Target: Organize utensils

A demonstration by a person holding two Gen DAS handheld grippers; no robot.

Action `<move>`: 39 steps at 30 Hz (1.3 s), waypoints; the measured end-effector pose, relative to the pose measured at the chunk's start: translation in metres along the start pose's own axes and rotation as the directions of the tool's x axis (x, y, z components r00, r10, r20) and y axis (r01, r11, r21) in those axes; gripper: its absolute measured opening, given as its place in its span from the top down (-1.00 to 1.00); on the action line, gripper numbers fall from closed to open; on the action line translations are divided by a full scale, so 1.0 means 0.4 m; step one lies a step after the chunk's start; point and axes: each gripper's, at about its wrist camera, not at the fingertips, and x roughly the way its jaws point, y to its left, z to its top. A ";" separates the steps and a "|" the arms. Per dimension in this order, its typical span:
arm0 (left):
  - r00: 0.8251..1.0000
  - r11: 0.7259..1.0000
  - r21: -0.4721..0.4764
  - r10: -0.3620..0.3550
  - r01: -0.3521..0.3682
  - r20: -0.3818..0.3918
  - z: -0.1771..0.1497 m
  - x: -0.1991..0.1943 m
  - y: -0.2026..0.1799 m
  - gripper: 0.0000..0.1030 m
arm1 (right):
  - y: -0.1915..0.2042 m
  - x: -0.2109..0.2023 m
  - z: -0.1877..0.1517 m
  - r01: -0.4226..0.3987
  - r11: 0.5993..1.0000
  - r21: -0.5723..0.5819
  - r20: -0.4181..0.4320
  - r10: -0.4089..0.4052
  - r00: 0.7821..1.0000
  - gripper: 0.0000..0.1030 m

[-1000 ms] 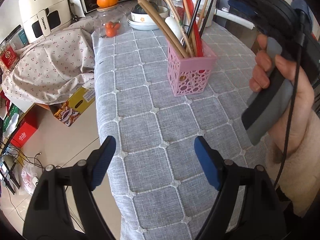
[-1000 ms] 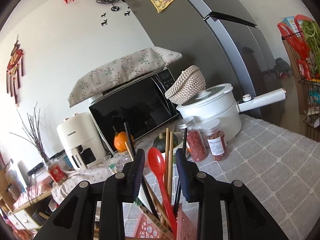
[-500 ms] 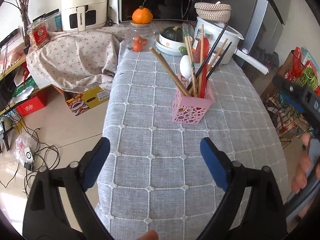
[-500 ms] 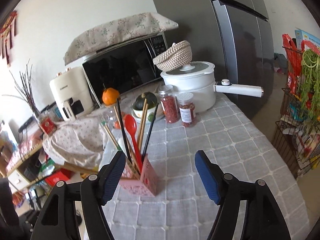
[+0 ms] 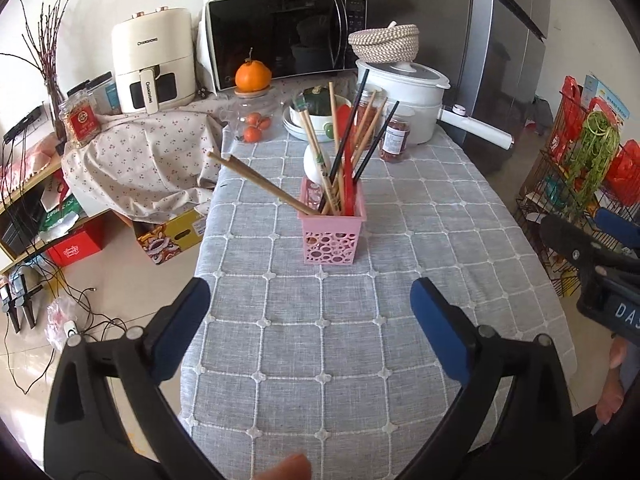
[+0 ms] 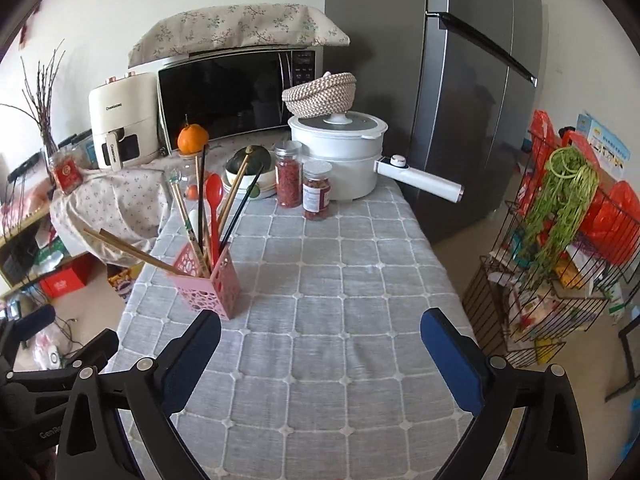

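A pink perforated holder (image 5: 333, 232) stands upright on the grey checked tablecloth (image 5: 320, 320). It also shows in the right wrist view (image 6: 210, 284). It holds wooden chopsticks (image 5: 260, 184), black chopsticks (image 5: 347, 128), a red spoon (image 6: 214, 200) and a white spoon (image 5: 316, 162). My left gripper (image 5: 308, 320) is open and empty, held back from the holder near the table's front. My right gripper (image 6: 320, 344) is open and empty, to the right of the holder and behind it.
At the table's far end stand a white pot with a long handle (image 6: 340, 160), two red-filled jars (image 6: 316, 190), a bowl with a squash (image 5: 316, 114), a microwave (image 5: 280, 36) and an air fryer (image 5: 152, 64). A wire rack (image 6: 560, 260) stands right of the table.
Both grippers have pulled back from the holder toward the table's near end. The right gripper let go of the red spoon, which now stands in the holder, and opened wide.
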 end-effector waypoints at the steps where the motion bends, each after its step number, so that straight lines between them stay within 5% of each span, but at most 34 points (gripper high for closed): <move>1: 1.000 1.000 0.000 -0.006 0.006 -0.003 0.002 0.005 -0.002 -0.94 | -0.005 0.003 -0.001 -0.006 1.000 0.001 -0.002 0.006 1.000 -0.96; 11: 1.000 1.000 -0.012 -0.009 0.009 -0.011 0.008 0.025 -0.023 -0.94 | -0.038 0.078 -0.019 -0.029 1.000 0.012 -0.096 0.030 0.995 -0.96; 39: 1.000 1.000 -0.002 -0.001 0.001 0.010 0.006 0.026 -0.055 -0.94 | -0.070 0.058 -0.022 -0.033 0.998 0.052 -0.081 0.037 0.996 -0.96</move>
